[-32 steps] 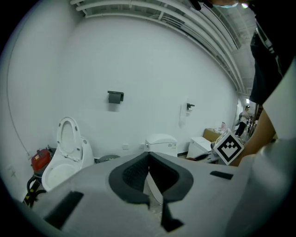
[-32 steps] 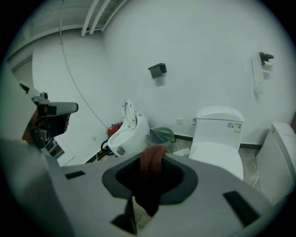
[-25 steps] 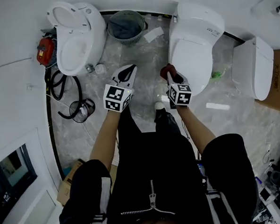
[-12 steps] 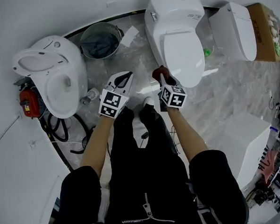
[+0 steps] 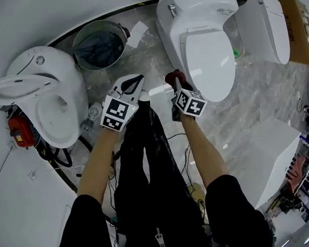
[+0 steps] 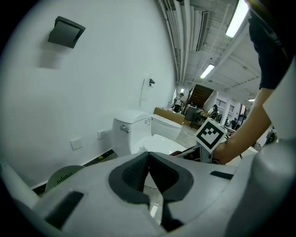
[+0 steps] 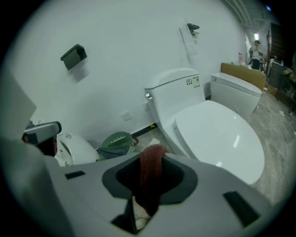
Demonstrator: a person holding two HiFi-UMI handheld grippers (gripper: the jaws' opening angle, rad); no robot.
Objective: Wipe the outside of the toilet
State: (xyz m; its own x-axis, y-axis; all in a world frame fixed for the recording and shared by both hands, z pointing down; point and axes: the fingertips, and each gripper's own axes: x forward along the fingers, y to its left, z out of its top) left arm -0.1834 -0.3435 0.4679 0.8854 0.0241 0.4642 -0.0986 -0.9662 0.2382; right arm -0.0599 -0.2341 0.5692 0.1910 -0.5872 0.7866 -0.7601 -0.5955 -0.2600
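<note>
Nearest you, both forearms reach forward over the marble floor. Your left tool has its jaws brought together with nothing between the pads, and it hangs idle beside your leg. Your right tool is clamped on a dark red cloth, which sticks up out of the jaws as a folded hump.

What has changed over the last second is your own position. You have turned and closed in, so the toilet with the shut lid, which sat off to the upper right, now lies straight ahead of the right tool. The cloth is just short of the front curve of the bowl and does not look to be touching it yet. The open-lidded toilet has swung out to your left and is well apart from both tools.

Judging from this, the approach is done and the wiping itself has not begun. The bowl's front and near side are the closest surfaces to start on.

Further off, the wire bin stands between the two toilets against the wall, and another white unit sits just beyond the target's right side.
</note>
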